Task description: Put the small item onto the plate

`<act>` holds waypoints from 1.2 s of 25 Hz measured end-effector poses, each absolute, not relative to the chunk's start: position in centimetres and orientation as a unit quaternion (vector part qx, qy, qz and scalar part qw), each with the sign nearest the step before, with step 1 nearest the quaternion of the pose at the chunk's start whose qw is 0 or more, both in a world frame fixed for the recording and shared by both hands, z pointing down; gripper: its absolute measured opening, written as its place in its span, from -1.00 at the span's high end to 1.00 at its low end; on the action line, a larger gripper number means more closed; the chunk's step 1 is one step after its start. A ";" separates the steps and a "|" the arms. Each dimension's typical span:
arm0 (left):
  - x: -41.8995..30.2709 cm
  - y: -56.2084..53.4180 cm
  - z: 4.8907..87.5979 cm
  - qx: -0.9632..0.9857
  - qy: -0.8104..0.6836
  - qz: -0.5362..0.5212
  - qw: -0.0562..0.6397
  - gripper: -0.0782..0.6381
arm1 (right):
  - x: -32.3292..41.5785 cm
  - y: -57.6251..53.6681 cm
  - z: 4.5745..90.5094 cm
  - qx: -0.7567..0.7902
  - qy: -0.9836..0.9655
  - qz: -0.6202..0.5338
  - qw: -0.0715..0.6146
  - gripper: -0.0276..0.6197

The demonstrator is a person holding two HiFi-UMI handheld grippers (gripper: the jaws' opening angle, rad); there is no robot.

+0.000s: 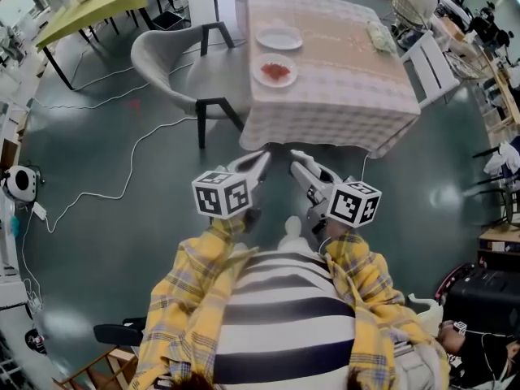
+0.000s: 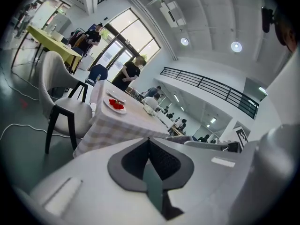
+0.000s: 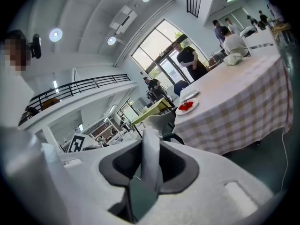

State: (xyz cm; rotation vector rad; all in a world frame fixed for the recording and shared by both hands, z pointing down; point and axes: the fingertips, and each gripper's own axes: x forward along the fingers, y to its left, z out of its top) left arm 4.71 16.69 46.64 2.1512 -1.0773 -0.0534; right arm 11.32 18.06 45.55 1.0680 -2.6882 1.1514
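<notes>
A table under a checked cloth (image 1: 341, 96) stands ahead of me. On its left side are an empty white plate (image 1: 279, 38) and a second plate (image 1: 258, 79) holding small red pieces (image 1: 276, 71). Both grippers hang at my waist, well short of the table. My left gripper (image 1: 262, 161) is shut with nothing in it; its pads (image 2: 159, 161) meet. My right gripper (image 1: 297, 159) has its jaws a little apart and nothing between them. The red pieces also show in the left gripper view (image 2: 117, 105) and the right gripper view (image 3: 186, 106).
A grey chair (image 1: 175, 59) stands at the table's left corner. A pale bundle (image 1: 380, 36) lies on the table's far right. White cables (image 1: 122, 169) trail over the floor at left. A yellow table (image 1: 89, 2) stands at far left, and white chairs (image 1: 431, 63) at right.
</notes>
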 end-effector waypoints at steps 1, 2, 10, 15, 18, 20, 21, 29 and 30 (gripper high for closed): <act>4.2 16.9 46.7 0.834 -0.419 -0.020 0.359 0.81 | 10.9 17.9 45.6 0.343 -0.864 0.368 0.016 0.60; 3.6 17.1 46.9 0.833 -0.420 -0.019 0.360 0.81 | 10.4 17.8 45.7 0.344 -0.864 0.367 0.019 0.60; -2.6 18.5 47.8 0.824 -0.439 -0.003 0.357 0.81 | 5.7 16.8 47.3 0.339 -0.864 0.370 0.032 0.60; -5.3 17.9 48.6 0.811 -0.455 -0.007 0.367 0.81 | 2.9 16.1 48.0 0.325 -0.863 0.385 0.036 0.60; -5.3 16.4 48.7 0.810 -0.454 -0.014 0.370 0.81 | 2.5 14.8 48.0 0.325 -0.863 0.384 0.039 0.60; -5.0 15.0 48.8 0.810 -0.454 -0.019 0.372 0.81 | 2.5 13.5 48.0 0.324 -0.863 0.385 0.041 0.60; -4.9 14.1 48.7 0.809 -0.455 -0.021 0.372 0.81 | 2.5 12.7 47.9 0.323 -0.864 0.385 0.042 0.60; -2.5 7.0 47.9 0.808 -0.457 -0.026 0.372 0.81 | 4.2 6.3 46.8 0.312 -0.867 0.386 0.041 0.60; -2.2 6.3 47.8 0.808 -0.457 -0.027 0.372 0.81 | 4.5 5.5 46.8 0.312 -0.867 0.386 0.040 0.60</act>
